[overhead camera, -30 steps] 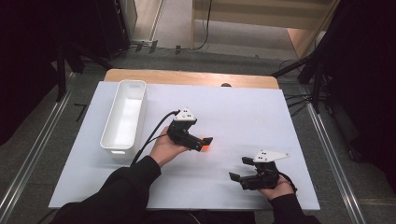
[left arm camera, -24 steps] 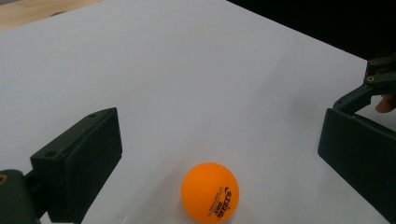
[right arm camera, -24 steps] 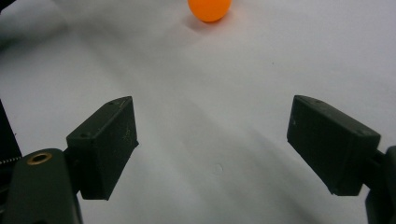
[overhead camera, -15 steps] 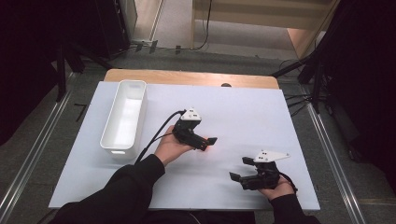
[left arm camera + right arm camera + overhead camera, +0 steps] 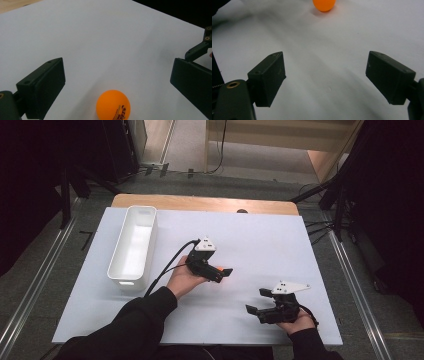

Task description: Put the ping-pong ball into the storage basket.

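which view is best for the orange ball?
Left gripper view: the orange ball sits large and sharp between the open fingers, print legible. Right gripper view shows it cut off at the top edge; the high view shows just an orange glint.

I work at a table [image 5: 300, 250] covered by a white sheet; a strip of bare wood [image 5: 200, 202] shows along its far edge, mid-frame. Grey carpeted floor [image 5: 45, 285] surrounds it, with metal rails [image 5: 30, 292] running down the left and right sides of the frame. Light wooden furniture [image 5: 280, 132] stands at upper centre. Black stands [image 5: 335, 195] and cables [image 5: 315, 227] sit upper right. Both upper corners are dark.
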Available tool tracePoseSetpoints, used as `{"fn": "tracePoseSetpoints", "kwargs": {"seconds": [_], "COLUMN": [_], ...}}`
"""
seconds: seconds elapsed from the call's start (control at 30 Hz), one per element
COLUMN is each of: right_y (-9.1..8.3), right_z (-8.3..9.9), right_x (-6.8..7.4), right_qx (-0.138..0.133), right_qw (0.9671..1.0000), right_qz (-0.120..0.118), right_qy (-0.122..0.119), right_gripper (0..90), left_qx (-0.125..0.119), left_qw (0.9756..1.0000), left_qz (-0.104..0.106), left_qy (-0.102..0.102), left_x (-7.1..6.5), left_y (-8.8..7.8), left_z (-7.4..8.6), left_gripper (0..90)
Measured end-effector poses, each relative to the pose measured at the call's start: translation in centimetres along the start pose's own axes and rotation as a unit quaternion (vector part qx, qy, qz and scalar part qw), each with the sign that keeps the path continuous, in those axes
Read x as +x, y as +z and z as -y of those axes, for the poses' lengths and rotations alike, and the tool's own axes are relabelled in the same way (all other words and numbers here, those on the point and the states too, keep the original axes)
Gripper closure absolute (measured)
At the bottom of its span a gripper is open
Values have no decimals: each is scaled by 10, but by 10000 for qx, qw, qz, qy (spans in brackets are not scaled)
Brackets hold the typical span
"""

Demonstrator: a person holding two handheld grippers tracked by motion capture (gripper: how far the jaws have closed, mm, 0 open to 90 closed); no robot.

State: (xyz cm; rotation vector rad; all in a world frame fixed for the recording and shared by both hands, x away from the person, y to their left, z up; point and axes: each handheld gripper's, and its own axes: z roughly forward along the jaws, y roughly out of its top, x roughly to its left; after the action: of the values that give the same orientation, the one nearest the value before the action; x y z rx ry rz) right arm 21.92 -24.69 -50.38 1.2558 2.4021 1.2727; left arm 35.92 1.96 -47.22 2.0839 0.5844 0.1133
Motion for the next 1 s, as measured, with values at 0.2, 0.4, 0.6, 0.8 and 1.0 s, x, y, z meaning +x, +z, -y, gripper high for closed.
{"fn": "tracePoseSetpoints", "kwargs": {"seconds": [0.2, 0.4, 0.6, 0.8, 1.0], "right_y": [0, 0, 1, 1, 2], "right_z": [0, 0, 0, 0, 0], "right_x": [0, 0, 0, 0, 1], "right_qx": [23, 31, 25, 50, 48], "right_qw": [10000, 10000, 10000, 10000, 10000], "right_qz": [-18, -15, -20, -39, -50], "right_qy": [6, 7, 19, 2, 9], "right_gripper": [146, 146, 146, 146, 146], "left_qx": [-45, 60, 128, 152, 291], "left_qw": [10000, 10000, 9999, 9999, 9996], "left_qz": [6, -32, -35, -35, -45], "left_qy": [-5, -48, -54, -52, -1], "left_x": [1, 4, 5, 5, 5], "left_y": [1, 5, 8, 11, 13], "left_z": [3, 10, 14, 18, 21], "left_gripper": [0, 0, 0, 0, 0]}}
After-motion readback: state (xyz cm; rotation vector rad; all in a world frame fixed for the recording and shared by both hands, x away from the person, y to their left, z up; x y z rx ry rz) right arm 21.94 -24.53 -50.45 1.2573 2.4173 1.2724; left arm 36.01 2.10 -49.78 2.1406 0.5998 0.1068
